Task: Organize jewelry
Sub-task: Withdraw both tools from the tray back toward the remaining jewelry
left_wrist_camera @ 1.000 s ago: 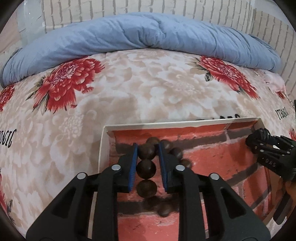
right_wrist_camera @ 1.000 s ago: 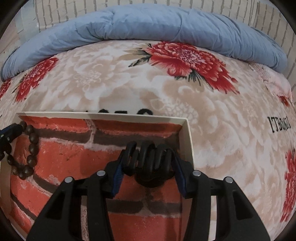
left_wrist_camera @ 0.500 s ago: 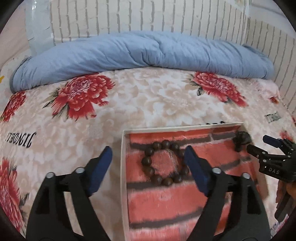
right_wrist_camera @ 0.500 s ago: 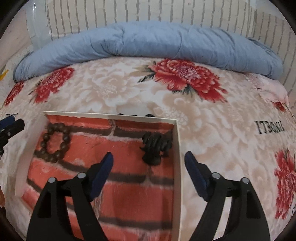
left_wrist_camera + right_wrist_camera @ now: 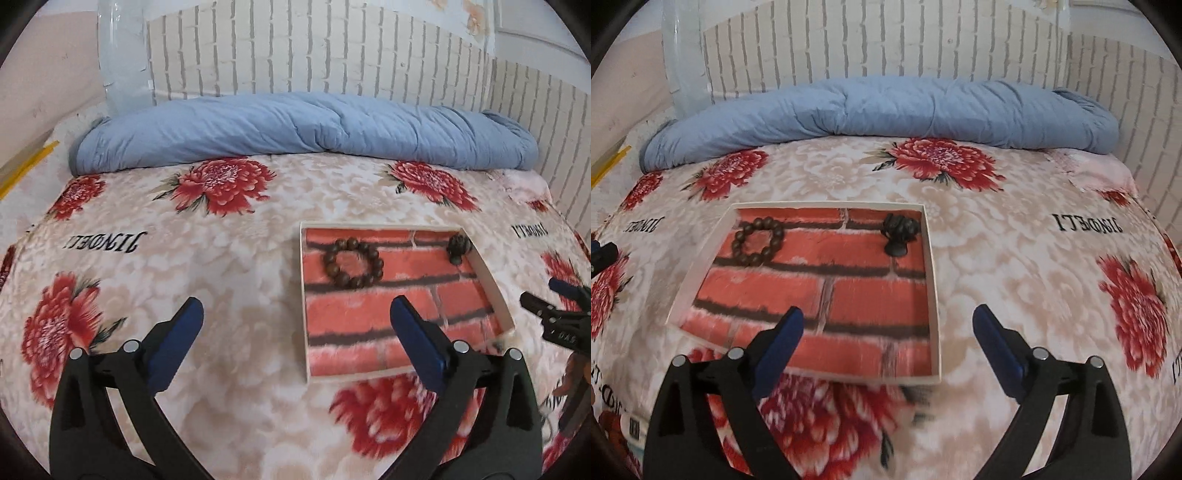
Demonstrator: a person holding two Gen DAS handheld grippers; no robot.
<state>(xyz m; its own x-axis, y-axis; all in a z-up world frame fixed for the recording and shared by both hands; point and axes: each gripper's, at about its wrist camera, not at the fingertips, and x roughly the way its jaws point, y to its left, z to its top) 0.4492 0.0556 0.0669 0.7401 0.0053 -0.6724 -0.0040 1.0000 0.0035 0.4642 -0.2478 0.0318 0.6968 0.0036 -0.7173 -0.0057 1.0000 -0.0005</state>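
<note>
Bracelet [image 5: 353,263] beside black clip [image 5: 458,248]

Near half of tray [image 5: 934,295] floor left bare; bead bracelet [image 5: 757,242] lodged at far left corner, black hair clip [image 5: 899,234] at far right, well apart. Low rim to be cleared. Bedspread [image 5: 240,295] open all round; rolled blue quilt [image 5: 295,129] blocks far edge
</note>
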